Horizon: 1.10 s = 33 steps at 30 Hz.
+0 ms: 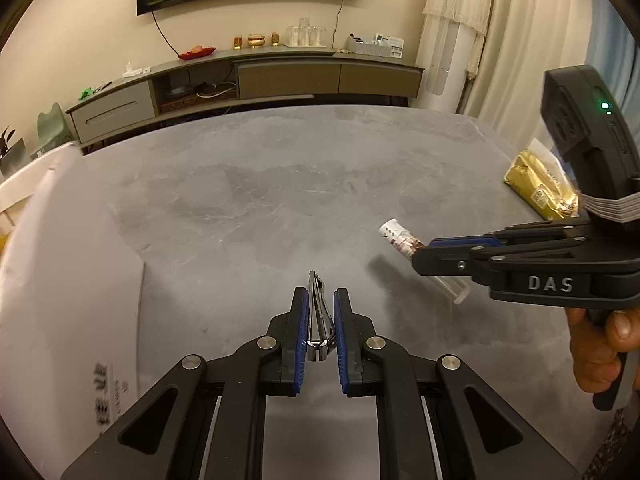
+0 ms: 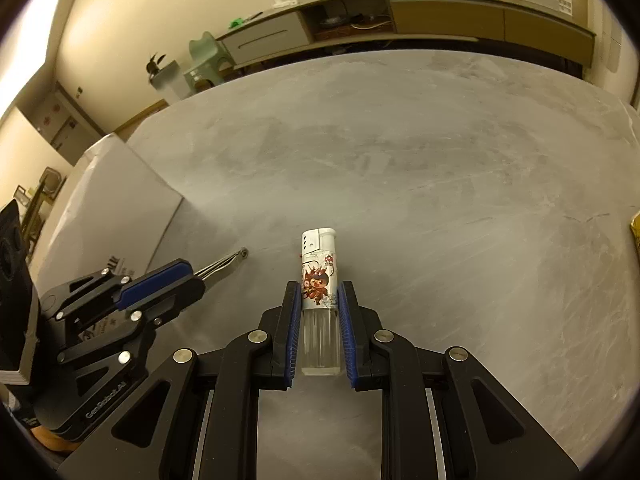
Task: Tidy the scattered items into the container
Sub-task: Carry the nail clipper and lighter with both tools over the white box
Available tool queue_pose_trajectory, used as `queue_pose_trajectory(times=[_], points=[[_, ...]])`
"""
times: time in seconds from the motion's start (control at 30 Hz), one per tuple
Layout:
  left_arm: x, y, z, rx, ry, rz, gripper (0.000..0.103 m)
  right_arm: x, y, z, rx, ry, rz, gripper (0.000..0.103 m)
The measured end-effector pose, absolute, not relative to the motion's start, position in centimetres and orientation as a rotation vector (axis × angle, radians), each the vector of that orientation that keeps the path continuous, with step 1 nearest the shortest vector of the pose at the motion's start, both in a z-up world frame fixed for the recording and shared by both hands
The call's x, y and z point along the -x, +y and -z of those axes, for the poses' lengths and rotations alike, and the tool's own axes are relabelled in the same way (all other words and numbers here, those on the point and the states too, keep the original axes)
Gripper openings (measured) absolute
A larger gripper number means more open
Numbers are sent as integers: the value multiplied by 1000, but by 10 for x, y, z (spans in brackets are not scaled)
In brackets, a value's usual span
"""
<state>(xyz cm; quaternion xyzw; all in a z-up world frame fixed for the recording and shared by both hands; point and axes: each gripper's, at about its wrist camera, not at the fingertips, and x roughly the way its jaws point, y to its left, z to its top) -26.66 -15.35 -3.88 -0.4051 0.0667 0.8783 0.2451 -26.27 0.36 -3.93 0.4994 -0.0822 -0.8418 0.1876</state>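
Nail clipper (image 1: pixel 319 316): clamped edgewise in left gripper (image 1: pixel 320 304) above table (image 1: pixel 248 184); light, stiff, slippery steel; lighter (image 2: pixel 319 280): gripped mid-body (smooth plastic) by right gripper (image 2: pixel 319 300); white container (image 2: pixel 112 208) lies left.

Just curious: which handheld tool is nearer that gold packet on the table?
Right. The right tool, gripping the lighter, sits just in front of the gold packet; the left tool, holding the nail clipper, is farther off.
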Motion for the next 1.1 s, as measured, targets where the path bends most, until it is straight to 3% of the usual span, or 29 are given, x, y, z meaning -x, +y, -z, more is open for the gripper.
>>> queue_pose_trajectory(times=[1.1], points=[[156,-221,-68,929,176,-2530,13,161,-41,-42,-1131,-220,2262,20]])
